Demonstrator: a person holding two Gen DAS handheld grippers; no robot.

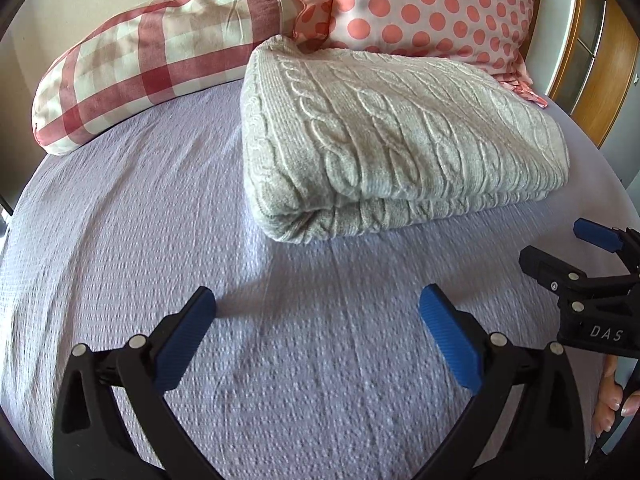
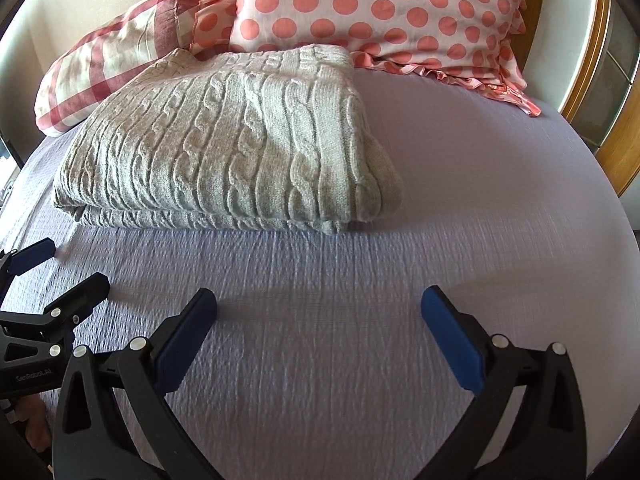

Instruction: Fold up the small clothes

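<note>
A grey cable-knit sweater [image 1: 392, 140] lies folded in a thick rectangle on the lilac bedspread [image 1: 160, 240], close to the pillows. It also shows in the right wrist view [image 2: 224, 148]. My left gripper [image 1: 318, 308] is open and empty, hovering over bare bedspread in front of the sweater. My right gripper [image 2: 320, 308] is open and empty too, also short of the sweater's near edge. The right gripper shows at the right edge of the left wrist view [image 1: 560, 256]. The left gripper shows at the left edge of the right wrist view [image 2: 74, 264].
A red-and-white checked pillow [image 1: 160, 56] and a pink polka-dot pillow [image 1: 432, 8] lean at the head of the bed. A wooden frame [image 1: 600, 80] stands at the right. The bedspread [image 2: 460, 184] stretches right of the sweater.
</note>
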